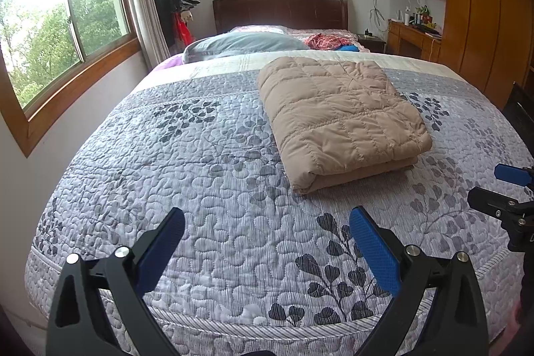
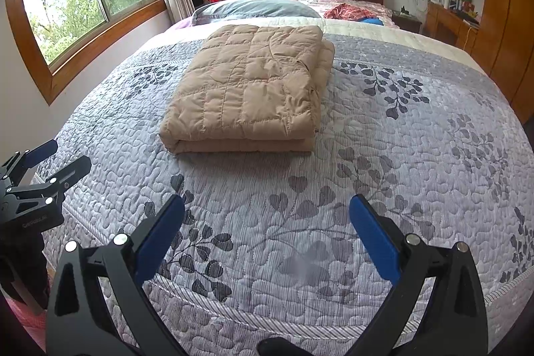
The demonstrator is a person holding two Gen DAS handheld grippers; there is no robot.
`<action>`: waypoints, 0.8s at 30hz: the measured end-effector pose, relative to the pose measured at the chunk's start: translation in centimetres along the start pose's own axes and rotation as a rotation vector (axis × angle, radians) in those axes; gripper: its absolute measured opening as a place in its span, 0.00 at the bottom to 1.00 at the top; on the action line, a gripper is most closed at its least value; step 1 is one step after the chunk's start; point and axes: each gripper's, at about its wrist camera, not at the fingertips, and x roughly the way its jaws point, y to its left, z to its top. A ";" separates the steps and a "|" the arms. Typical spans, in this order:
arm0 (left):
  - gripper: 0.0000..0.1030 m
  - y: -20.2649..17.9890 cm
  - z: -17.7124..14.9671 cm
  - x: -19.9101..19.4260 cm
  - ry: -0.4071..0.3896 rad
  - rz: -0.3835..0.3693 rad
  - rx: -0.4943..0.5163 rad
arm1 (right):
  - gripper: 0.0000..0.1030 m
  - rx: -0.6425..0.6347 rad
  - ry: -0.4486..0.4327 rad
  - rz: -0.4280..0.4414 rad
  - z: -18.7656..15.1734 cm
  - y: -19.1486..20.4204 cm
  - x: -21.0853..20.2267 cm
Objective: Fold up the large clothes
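Observation:
A tan quilted jacket [image 1: 340, 115] lies folded into a thick rectangle on the grey leaf-patterned bedspread [image 1: 207, 175]; it also shows in the right wrist view [image 2: 250, 89]. My left gripper [image 1: 267, 219] is open and empty, held above the foot of the bed, short of the jacket. My right gripper [image 2: 267, 206] is open and empty, also near the foot of the bed. The right gripper shows at the right edge of the left wrist view [image 1: 500, 189]. The left gripper shows at the left edge of the right wrist view [image 2: 56, 155].
A grey pillow [image 1: 243, 44] and a red checked cloth [image 1: 325, 40] lie near the dark headboard [image 1: 280, 10]. A coat rack [image 1: 175, 9] stands by the windows. A wooden wardrobe [image 1: 480, 22] and desk [image 1: 414, 40] line the right wall.

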 end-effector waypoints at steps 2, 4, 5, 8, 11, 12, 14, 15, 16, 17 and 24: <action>0.96 0.0 -0.1 0.1 0.002 -0.001 -0.001 | 0.95 0.000 0.001 0.000 0.0 0.0 0.0; 0.96 0.2 -0.1 0.2 0.005 -0.005 -0.002 | 0.95 0.001 0.001 0.000 0.0 0.0 0.0; 0.96 0.2 -0.1 0.3 0.007 -0.007 -0.002 | 0.95 0.000 0.002 0.000 0.0 -0.1 0.1; 0.96 0.2 -0.2 0.4 0.010 -0.009 -0.002 | 0.95 0.001 0.004 0.001 0.0 -0.1 0.2; 0.96 0.3 -0.2 0.5 0.014 -0.015 -0.004 | 0.95 -0.001 0.006 0.001 0.0 -0.2 0.3; 0.96 0.3 -0.2 0.5 0.015 -0.015 -0.004 | 0.95 -0.001 0.007 0.001 0.0 -0.2 0.3; 0.96 0.4 -0.2 0.5 0.016 -0.019 -0.004 | 0.95 -0.002 0.008 0.002 0.0 -0.3 0.4; 0.96 0.4 -0.2 0.6 0.016 -0.020 -0.005 | 0.95 -0.002 0.008 0.002 0.0 -0.3 0.4; 0.96 0.4 -0.2 0.6 0.017 -0.021 -0.005 | 0.95 -0.002 0.008 0.002 0.0 -0.2 0.4; 0.96 0.4 -0.2 0.6 0.016 -0.022 -0.005 | 0.95 -0.002 0.008 0.001 -0.1 -0.3 0.4; 0.96 0.4 -0.2 0.5 0.013 -0.020 -0.004 | 0.95 -0.002 0.008 0.002 0.0 -0.3 0.5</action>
